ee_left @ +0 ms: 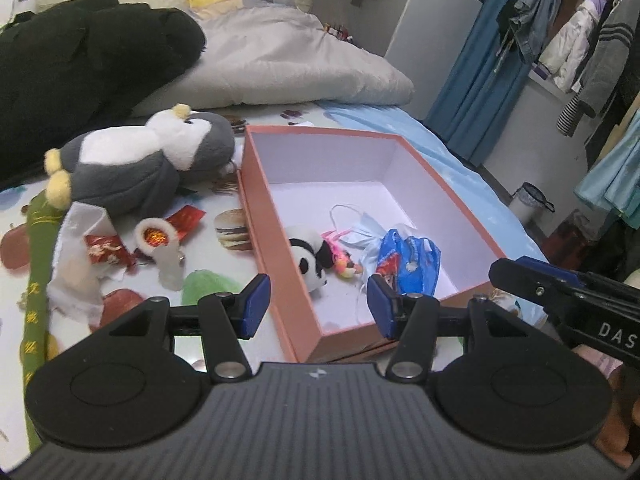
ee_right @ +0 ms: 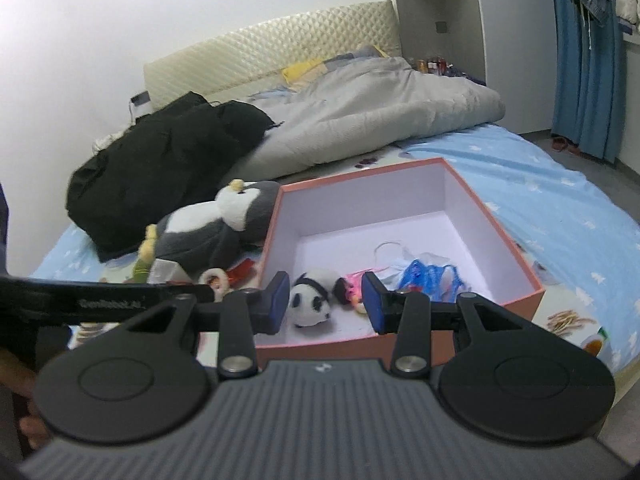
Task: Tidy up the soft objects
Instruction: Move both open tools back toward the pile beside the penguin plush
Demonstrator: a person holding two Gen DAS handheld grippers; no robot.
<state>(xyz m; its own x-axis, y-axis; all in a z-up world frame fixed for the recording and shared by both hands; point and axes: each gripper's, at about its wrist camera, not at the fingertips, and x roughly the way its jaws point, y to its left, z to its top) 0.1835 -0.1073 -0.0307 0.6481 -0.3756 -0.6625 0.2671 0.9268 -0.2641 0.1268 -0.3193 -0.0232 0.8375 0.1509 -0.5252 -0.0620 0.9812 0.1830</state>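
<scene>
A pink box lies open on the bed. Inside it are a small panda plush, a small pink doll, a face mask and a blue plastic bag. A large grey and white penguin plush lies left of the box. My left gripper is open and empty above the box's near left wall. My right gripper is open and empty over the box's near edge, just above the panda.
Loose small items lie left of the box: red packets, a white pouch, a green cloth strip. A black jacket and grey quilt lie behind. Hanging clothes are right.
</scene>
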